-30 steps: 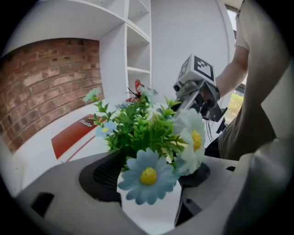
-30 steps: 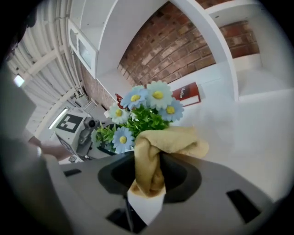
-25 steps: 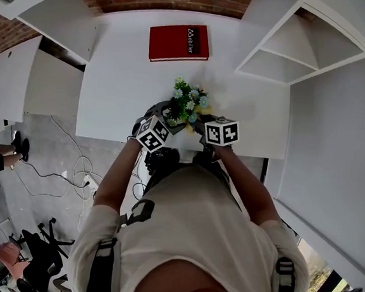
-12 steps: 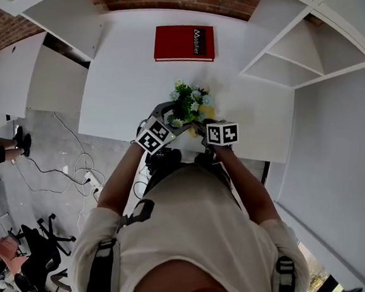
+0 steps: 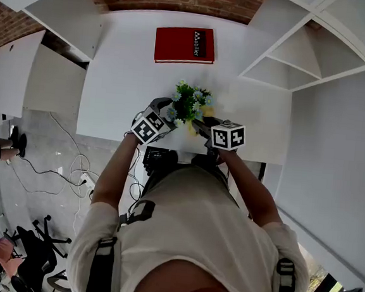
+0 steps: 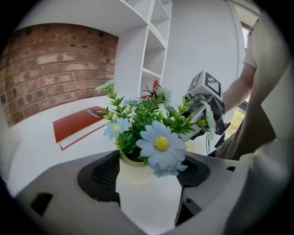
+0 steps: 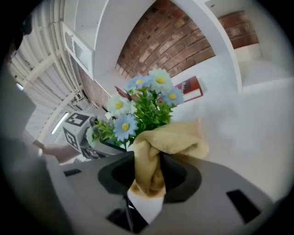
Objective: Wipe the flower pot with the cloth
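Note:
A cream flower pot (image 6: 148, 193) with blue and white daisies (image 5: 189, 102) stands near the front edge of the white table (image 5: 122, 73). My left gripper (image 6: 148, 170) is shut on the pot, one jaw on either side of its body. In the head view the left gripper (image 5: 162, 113) comes in from the left, and the flowers hide most of the pot. My right gripper (image 7: 149, 176) is shut on a bunched yellow cloth (image 7: 161, 147). It holds the cloth (image 5: 204, 112) against the pot's right side, just under the flowers (image 7: 140, 108).
A red book (image 5: 185, 44) lies flat at the back of the table. White shelving (image 5: 292, 53) rises at the right, and a brick wall (image 6: 50, 59) stands behind. Past the table's front edge, cables (image 5: 72, 171) lie on the floor.
The right gripper with the cloth has shifted a little right and toward me beside the pot. The left gripper has rolled slightly and edged left, still gripping the pot.

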{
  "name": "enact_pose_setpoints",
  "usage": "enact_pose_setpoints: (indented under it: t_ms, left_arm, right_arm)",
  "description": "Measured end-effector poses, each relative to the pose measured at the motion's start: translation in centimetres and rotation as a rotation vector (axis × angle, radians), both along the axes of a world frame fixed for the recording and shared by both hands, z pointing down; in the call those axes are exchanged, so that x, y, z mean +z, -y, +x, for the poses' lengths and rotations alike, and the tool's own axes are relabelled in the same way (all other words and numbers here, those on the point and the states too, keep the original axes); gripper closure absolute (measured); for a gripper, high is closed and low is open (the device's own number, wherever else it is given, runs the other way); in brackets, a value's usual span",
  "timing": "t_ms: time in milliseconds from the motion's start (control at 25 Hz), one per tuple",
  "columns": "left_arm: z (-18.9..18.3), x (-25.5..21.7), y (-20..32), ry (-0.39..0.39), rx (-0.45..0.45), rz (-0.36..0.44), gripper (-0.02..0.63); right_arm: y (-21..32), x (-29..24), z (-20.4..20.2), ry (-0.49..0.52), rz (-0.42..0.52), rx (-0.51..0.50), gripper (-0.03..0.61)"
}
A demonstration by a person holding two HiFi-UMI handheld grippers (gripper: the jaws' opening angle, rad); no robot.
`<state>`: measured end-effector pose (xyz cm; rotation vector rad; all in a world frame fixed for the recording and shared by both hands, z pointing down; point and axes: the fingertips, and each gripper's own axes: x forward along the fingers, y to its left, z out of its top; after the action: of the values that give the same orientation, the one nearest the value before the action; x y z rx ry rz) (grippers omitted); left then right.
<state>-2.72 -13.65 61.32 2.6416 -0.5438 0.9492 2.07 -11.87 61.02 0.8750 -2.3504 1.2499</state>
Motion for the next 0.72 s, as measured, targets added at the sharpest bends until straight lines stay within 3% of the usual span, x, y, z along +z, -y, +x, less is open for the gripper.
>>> enact_pose_setpoints:
  t_ms: [160,320,720]
  left_arm:
    - [0.3,-0.1,-0.8,-0.001,-0.014,0.013,0.273]
    - [-0.1,0.6,-2.4,0.014,-0.046,0.010,0.273]
    - [0.2,1.3,-5.3,0.013,-0.094,0.018,0.273]
  right_arm:
    - [0.5,-0.9,-0.2,0.021,0.023,-0.001,0.428]
    - [-0.6,1.0,0.0,0.021,-0.030,0.006,0.428]
    - [-2.1,5.9,1.0,-0.109,-0.116,-0.001,0.430]
